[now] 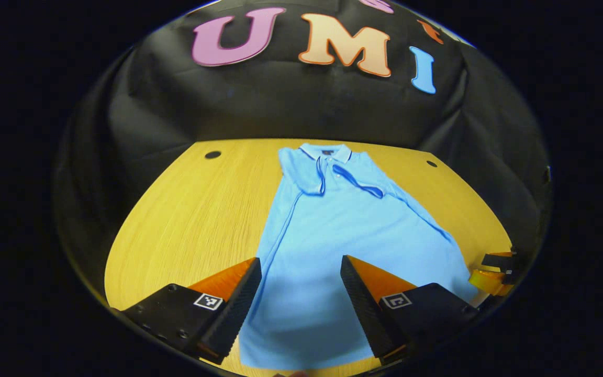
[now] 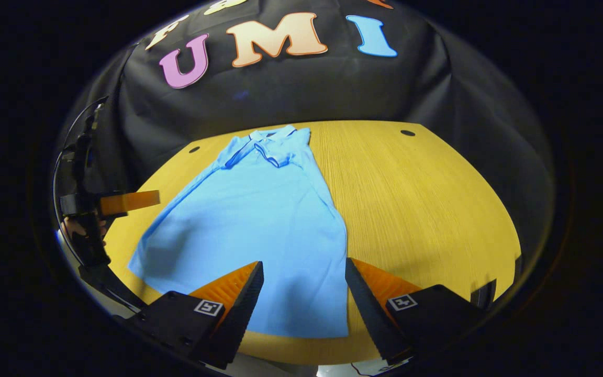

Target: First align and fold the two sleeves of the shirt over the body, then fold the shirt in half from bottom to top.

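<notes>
Already the light blue polo shirt (image 1: 333, 230) lies flat on the yellow wooden table (image 1: 197, 220), collar (image 1: 326, 152) toward the black cloth wall and hem toward the near edge, with both sleeves (image 1: 306, 180) turned in over the chest so the body forms a long narrow panel. That layout suggests the sleeve stage is done and the bottom-to-top fold is what remains. The left gripper (image 1: 301, 272) hangs over the hem end with its jaws spread wide and nothing between them, straddling the left part of the lower body, probably to line up a pinch near that hem corner. The right gripper (image 2: 304, 275) hangs likewise over the shirt's right edge near the hem, jaws apart and empty. In the right gripper view the other tool shows farther off at the left, beside the shirt's far hem corner. Taking both corners together should keep the hem straight as it travels to the collar.
</notes>
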